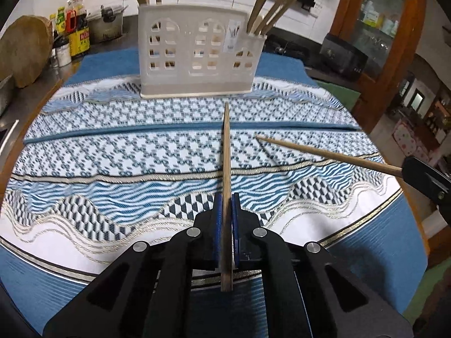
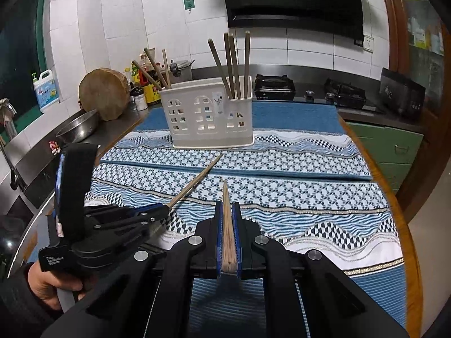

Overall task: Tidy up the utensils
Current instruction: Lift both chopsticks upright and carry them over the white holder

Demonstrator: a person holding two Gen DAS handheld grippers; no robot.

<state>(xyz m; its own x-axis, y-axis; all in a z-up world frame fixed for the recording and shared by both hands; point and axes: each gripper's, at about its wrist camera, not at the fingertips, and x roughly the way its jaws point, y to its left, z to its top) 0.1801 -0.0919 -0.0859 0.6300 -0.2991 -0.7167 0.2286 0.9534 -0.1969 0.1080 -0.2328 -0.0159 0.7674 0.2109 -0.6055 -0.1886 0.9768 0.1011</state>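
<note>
A white plastic utensil holder (image 1: 197, 53) stands at the far side of the patterned cloth, with several wooden chopsticks (image 1: 277, 2) upright in its end compartments. It also shows in the right wrist view (image 2: 208, 115). My left gripper (image 1: 226, 200) is shut on a wooden chopstick (image 1: 226, 152) that points toward the holder. My right gripper (image 2: 227, 207) is shut on another wooden chopstick (image 2: 226, 205). The right gripper (image 1: 406, 170) shows at the right edge of the left wrist view with its chopstick (image 1: 324, 153). The left gripper (image 2: 166, 208) shows at left in the right wrist view.
A blue and white patterned cloth (image 2: 296, 197) covers the wooden table. On the counter at left are a round wooden block (image 2: 103, 93), a metal bowl (image 2: 77, 131), bottles (image 2: 143, 81) and a pot. A gas stove (image 2: 310, 88) is behind the table.
</note>
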